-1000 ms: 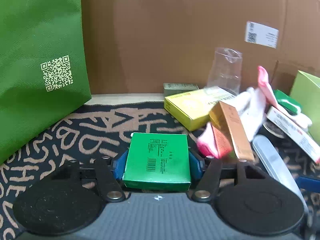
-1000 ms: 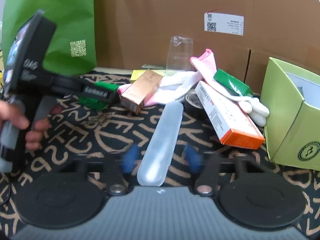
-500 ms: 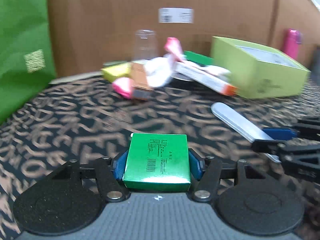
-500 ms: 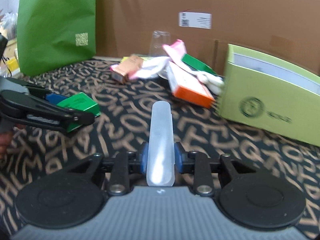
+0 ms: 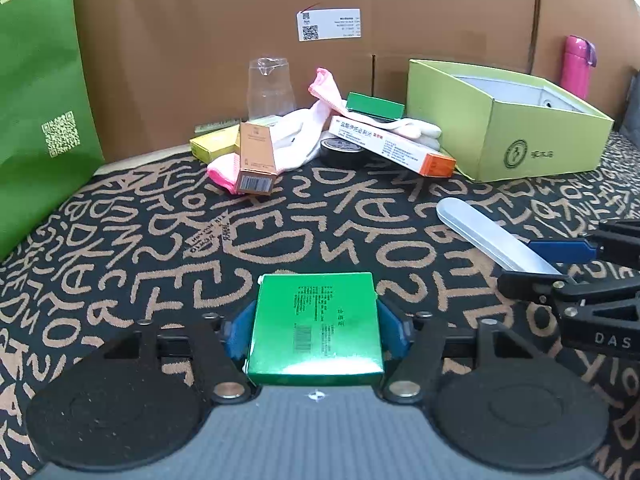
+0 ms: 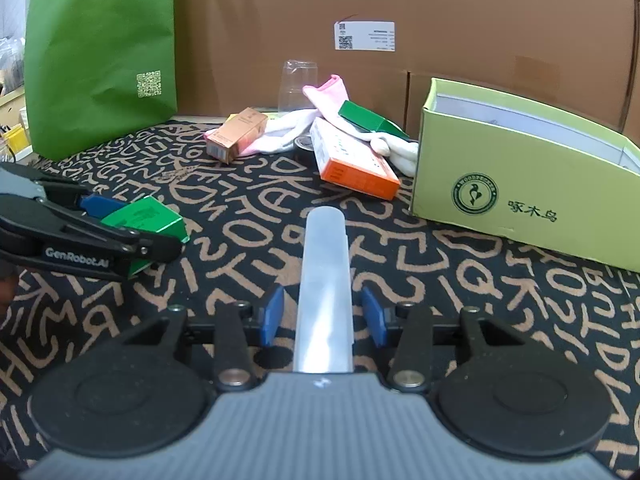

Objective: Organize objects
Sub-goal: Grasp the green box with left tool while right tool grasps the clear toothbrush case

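A green carton lies flat between the blue pads of my left gripper. Its jaws are opening and the pads stand right at the carton's sides. From the right wrist view the green carton rests on the patterned cloth inside the left gripper. A frosted plastic case lies lengthwise between the fingers of my right gripper. These jaws are opening too, with cloth showing on both sides of the case. The left wrist view shows the case and right gripper at the right.
An open lime-green box stands at the back right. Left of it is a pile: orange-ended carton, copper carton, socks, clear cup. A green bag stands left, cardboard behind, a pink bottle far right.
Both grippers drew back from the pile to the near cloth, each with its object. The right jaws, closed on the case half a second ago, have spread off it.
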Motion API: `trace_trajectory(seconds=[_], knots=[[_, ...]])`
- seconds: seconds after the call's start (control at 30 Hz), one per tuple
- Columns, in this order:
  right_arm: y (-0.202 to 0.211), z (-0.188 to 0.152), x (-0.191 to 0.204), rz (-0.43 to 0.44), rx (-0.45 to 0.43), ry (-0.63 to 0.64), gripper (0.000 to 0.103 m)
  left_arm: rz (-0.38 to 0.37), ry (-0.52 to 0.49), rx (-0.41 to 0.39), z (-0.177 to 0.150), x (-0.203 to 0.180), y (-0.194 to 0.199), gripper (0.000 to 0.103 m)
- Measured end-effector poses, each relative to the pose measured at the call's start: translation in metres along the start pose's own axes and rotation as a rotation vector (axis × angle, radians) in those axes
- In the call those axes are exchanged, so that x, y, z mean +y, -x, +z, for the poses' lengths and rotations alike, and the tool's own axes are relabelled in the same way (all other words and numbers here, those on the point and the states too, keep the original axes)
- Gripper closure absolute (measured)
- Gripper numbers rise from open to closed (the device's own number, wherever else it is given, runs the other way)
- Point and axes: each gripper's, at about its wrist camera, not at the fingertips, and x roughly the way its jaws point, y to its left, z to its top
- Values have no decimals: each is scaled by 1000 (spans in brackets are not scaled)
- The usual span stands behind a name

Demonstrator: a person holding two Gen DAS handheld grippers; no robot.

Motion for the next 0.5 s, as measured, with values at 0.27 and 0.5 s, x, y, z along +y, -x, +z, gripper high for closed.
trace_trajectory(seconds=[0.27,0.5], knots=[[1,0,-14,54,-15,-59,76,-21,-1,10,6,-9,-2,40],[42,7,-55,111,-119,-229,76,-182,7,-41,35,-22,17,40]])
